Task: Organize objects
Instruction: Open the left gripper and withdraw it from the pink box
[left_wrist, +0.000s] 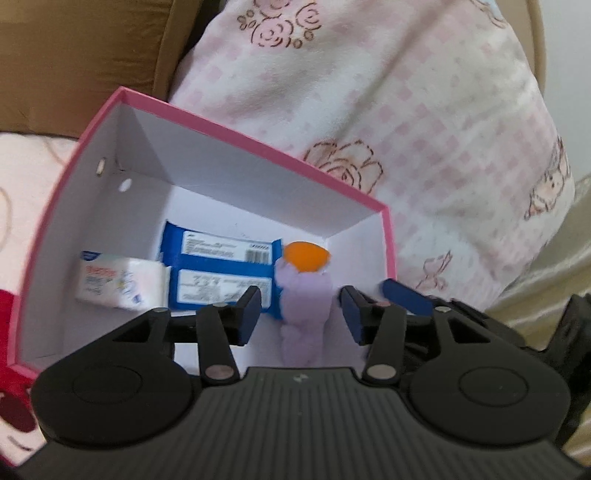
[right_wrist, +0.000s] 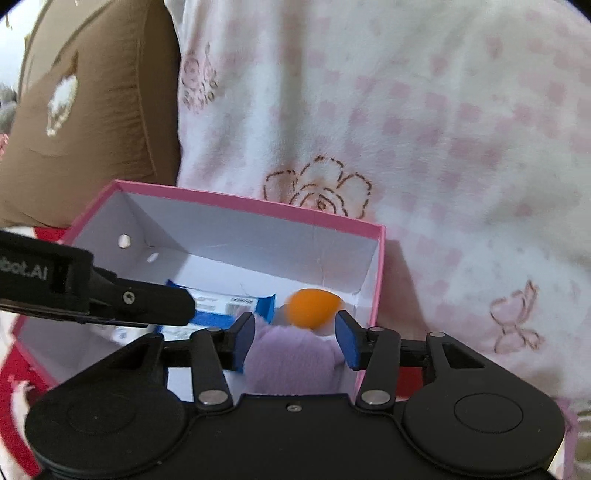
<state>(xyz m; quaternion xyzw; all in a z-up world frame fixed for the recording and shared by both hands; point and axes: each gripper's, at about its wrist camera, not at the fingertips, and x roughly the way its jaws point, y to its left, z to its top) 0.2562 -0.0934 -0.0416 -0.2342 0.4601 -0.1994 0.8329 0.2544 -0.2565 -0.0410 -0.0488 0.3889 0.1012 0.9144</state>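
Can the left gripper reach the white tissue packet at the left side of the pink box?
Probably yes. The left gripper is open over the pink box, and the white tissue packet lies uncovered beside the blue packet.

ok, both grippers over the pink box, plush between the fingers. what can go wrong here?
1. The purple plush toy with the orange tip sits between the right gripper fingers, and the left gripper straddles it too: they may collide.
2. The plush leans on the blue wipes packet, so pulling it could drag the packet.
3. The pink cardboard box rests on soft bedding and could tip.
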